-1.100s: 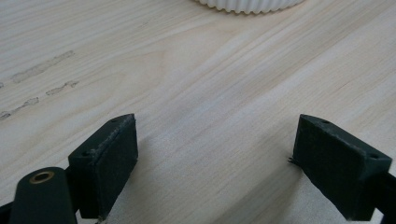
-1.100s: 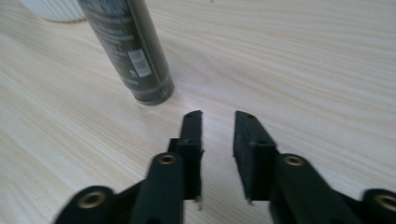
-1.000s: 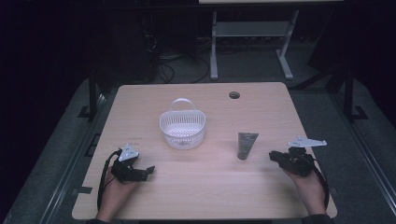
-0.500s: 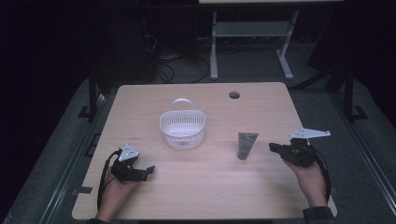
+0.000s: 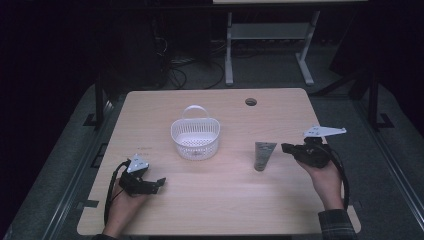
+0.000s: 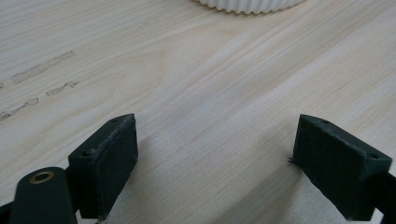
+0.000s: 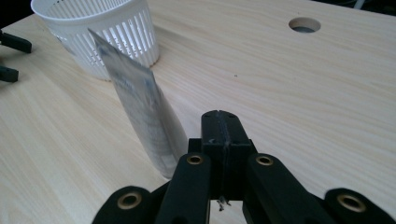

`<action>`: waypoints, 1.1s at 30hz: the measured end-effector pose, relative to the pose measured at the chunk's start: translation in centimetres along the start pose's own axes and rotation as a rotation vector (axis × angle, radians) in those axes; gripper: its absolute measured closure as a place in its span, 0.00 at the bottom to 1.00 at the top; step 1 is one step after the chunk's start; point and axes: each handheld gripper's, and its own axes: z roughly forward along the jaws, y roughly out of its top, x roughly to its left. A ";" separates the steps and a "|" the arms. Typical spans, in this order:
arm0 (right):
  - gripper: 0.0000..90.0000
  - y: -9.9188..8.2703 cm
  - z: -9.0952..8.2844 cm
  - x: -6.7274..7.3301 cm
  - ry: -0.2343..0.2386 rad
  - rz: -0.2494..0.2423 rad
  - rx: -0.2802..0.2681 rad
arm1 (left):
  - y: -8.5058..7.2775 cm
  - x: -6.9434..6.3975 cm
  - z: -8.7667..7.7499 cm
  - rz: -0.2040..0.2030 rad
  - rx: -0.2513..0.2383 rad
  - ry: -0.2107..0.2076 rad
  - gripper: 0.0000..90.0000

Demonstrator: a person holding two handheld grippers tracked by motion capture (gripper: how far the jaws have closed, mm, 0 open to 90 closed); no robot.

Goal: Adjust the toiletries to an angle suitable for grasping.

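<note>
In the high view the left gripper lies low at the near left of the table, held by a hand whose wrist is cut off by the bottom edge; its dark jaws blur into one shape there, so their spacing is hard to read from above. The left gripper view settles it: the two black pads stand spread wide with bare wood between them, and faint grey scuff marks on the wood that the high view barely hints at. At its top edge only the ribbed foot of the white plastic basket appears, the rest cut off. From above, the basket stands whole near the table's middle, its handle arching over the far side; what lies inside cannot be made out through the slats. Right of it lies the grey squeeze tube, flat end pointing away from the person, cap end nearer; its print is too small to read. The right gripper view shows the tube just left of and past the jaw tips, its lower end hidden behind the gripper's arms, with blurred lettering. The right gripper has its jaws pressed together on nothing, apart from the tube. In the high view it hovers just right of the tube, its hand's sleeve cut off below. A round cable hole sits far right.
</note>
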 end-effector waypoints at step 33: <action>1.00 1.5 0.6 1.4 0.060 -0.051 0.001 | 0.0 0.0 0.0 -0.003 -0.003 0.000 0.14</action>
